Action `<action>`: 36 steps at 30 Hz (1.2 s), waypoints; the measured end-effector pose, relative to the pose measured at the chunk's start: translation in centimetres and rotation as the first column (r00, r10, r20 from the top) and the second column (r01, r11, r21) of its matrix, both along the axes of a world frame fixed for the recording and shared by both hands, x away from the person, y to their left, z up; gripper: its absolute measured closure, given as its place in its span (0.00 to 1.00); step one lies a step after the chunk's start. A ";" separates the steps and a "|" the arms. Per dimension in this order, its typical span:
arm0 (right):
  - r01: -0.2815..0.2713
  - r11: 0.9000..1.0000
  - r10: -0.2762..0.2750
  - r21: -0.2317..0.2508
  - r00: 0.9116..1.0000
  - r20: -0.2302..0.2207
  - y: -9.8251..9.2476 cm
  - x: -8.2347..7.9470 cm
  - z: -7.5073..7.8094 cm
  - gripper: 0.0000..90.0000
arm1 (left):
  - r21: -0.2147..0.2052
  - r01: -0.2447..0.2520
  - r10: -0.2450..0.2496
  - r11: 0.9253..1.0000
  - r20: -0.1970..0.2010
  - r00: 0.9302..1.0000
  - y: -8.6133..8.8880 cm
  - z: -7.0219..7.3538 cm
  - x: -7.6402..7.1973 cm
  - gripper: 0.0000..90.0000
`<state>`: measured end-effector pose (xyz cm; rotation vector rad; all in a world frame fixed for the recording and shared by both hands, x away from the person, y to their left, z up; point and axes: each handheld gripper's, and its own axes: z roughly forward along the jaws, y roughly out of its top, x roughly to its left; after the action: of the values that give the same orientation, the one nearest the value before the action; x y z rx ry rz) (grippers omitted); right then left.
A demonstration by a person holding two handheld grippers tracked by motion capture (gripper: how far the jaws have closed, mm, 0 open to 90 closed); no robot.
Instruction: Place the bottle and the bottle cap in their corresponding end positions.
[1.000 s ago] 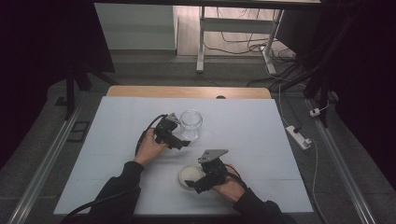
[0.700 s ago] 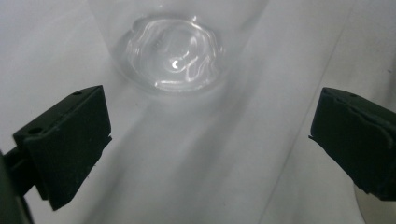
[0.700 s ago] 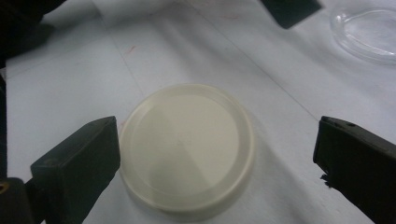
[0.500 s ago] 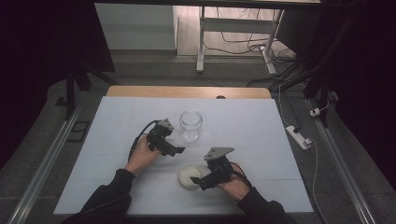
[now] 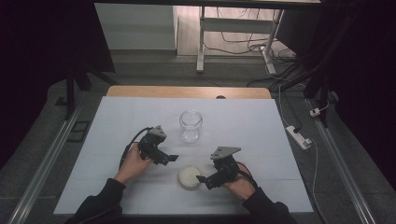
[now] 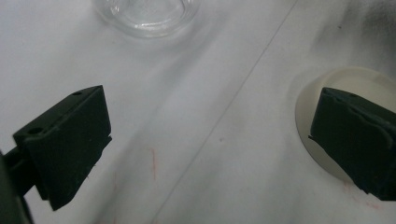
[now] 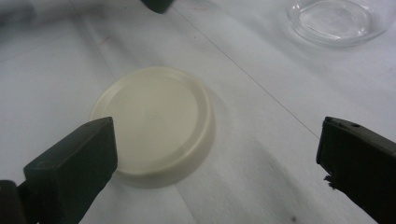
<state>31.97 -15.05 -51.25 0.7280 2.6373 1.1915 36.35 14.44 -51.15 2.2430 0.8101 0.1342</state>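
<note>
Ideally, the right gripper (image 5: 201,180), jaws spread wide, needed centring over the flat cream plastic lid (image 7: 154,123) before closing. The left gripper (image 5: 173,158) hovered released.

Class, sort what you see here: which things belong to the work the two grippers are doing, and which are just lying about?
Part of the job:
- cream lid, flat on the table
- glass jar, upright and open
- left gripper, jaws open
- right gripper, jaws open beside the lid

Just lying about:
- power strip on the floor
- cables under the far desk
</note>
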 end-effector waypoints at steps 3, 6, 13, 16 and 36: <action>0.011 1.000 -0.011 0.004 1.000 -0.004 -0.4 0.0 0.1 0.00 | 0.002 -0.006 0.006 1.000 0.004 1.000 0.5 0.1 -0.9 0.00; 0.016 1.000 -0.016 0.007 1.000 -0.007 -0.6 0.0 0.1 0.00 | 0.002 -0.012 0.012 1.000 0.007 1.000 1.1 0.2 -1.8 0.00; 0.012 1.000 -0.012 -0.008 1.000 -0.003 -1.1 -0.3 0.2 0.00 | 0.011 -0.011 0.011 1.000 0.011 1.000 2.0 0.4 -3.9 0.00; 0.026 1.000 -0.026 -0.013 1.000 0.002 -1.4 -0.4 0.3 0.00 | 0.017 -0.012 0.012 1.000 0.013 1.000 2.4 0.4 -4.8 0.00; 0.123 0.992 -0.123 0.009 0.992 0.023 -5.4 -2.3 1.3 0.00 | -0.061 -0.148 0.148 0.987 0.004 0.989 8.1 0.4 -10.5 0.00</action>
<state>29.72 -20.44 -49.96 0.8586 2.5293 1.1698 25.89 22.56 -50.71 2.1237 0.9635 0.1867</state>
